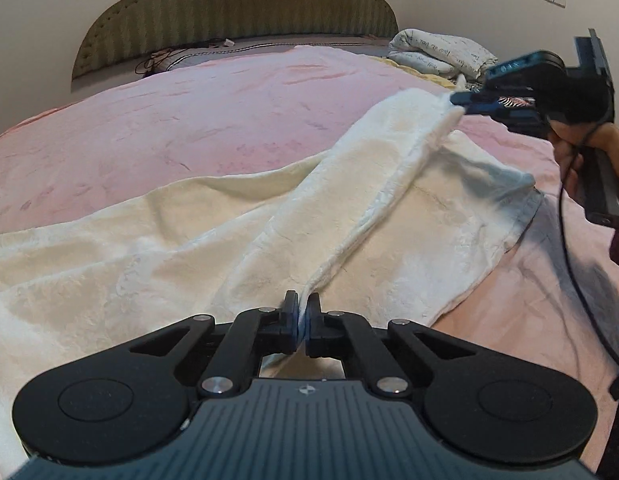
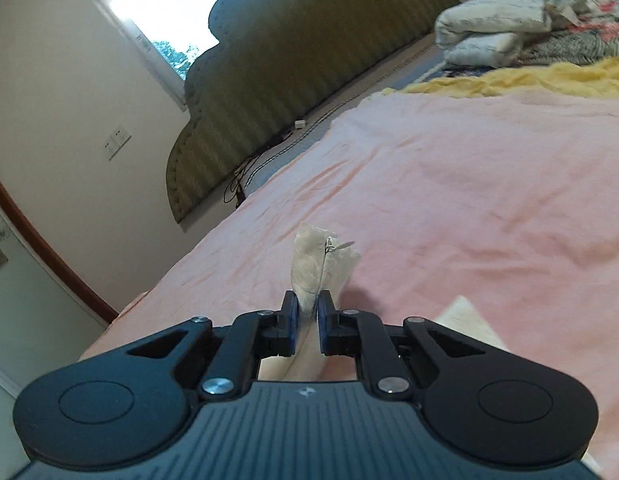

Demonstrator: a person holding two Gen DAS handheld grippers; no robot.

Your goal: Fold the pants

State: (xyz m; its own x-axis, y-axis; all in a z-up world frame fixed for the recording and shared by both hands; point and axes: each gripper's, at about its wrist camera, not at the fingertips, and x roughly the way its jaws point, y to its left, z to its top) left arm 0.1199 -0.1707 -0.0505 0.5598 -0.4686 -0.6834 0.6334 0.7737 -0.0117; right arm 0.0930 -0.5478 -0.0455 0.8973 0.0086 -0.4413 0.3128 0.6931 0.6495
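While both tongs grip cloth, the scene reads so:
Pants: white fleecy pants [image 1: 237, 240] lie spread on the pink blanket [image 1: 189, 120] of the bed, one fold raised into a ridge running toward 2 o'clock.
Left tongs: left tongs [image 1: 302, 312], at 6 o'clock in their own view, are pinched tight on the near end of that ridge.
Right tongs: right tongs [image 2: 307, 314] are clamped on a bunched corner of the pants [image 2: 313, 268].
Background: green headboard [image 1: 237, 12] at 12 o'clock; folded bedding [image 1: 441, 54] at 1 o'clock.
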